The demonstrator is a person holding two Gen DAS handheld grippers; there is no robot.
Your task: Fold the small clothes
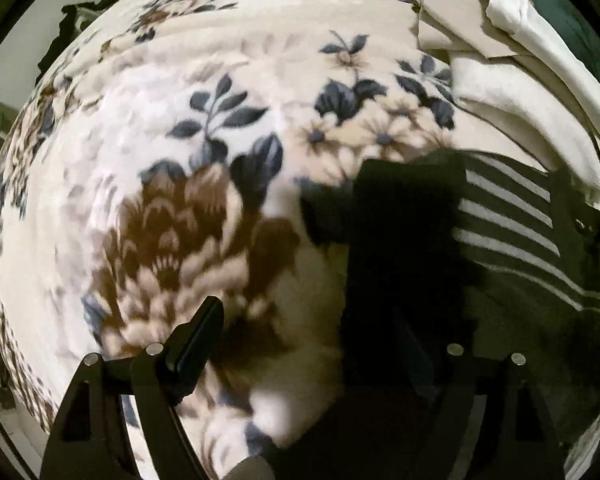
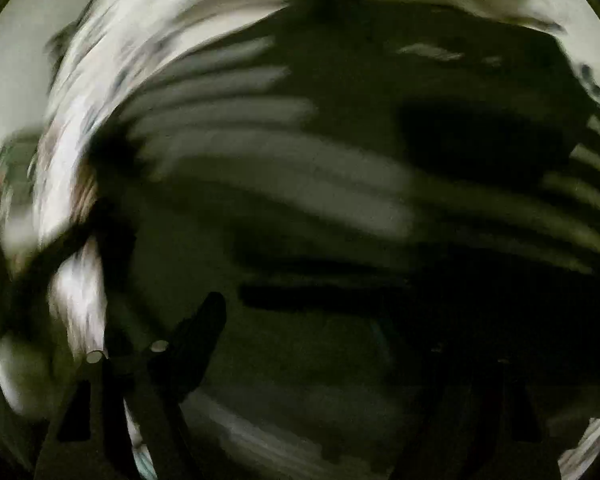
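A dark garment with white stripes [image 1: 512, 216] lies on a floral blanket [image 1: 172, 160] at the right of the left wrist view. My left gripper [image 1: 312, 332] stands wide open; its left finger [image 1: 196, 336] is over the blanket, its right finger is lost against the dark cloth. The right wrist view is heavily motion-blurred and filled by the same striped garment [image 2: 260, 152]. My right gripper [image 2: 320, 332] looks open: the left finger [image 2: 198, 332] shows, the right one is hidden in dark cloth. Neither gripper visibly holds cloth.
A beige cloth [image 1: 448, 20] and a white cloth [image 1: 532, 60] lie piled at the upper right of the blanket. A dark object [image 1: 72, 28] sits beyond the blanket's far left edge.
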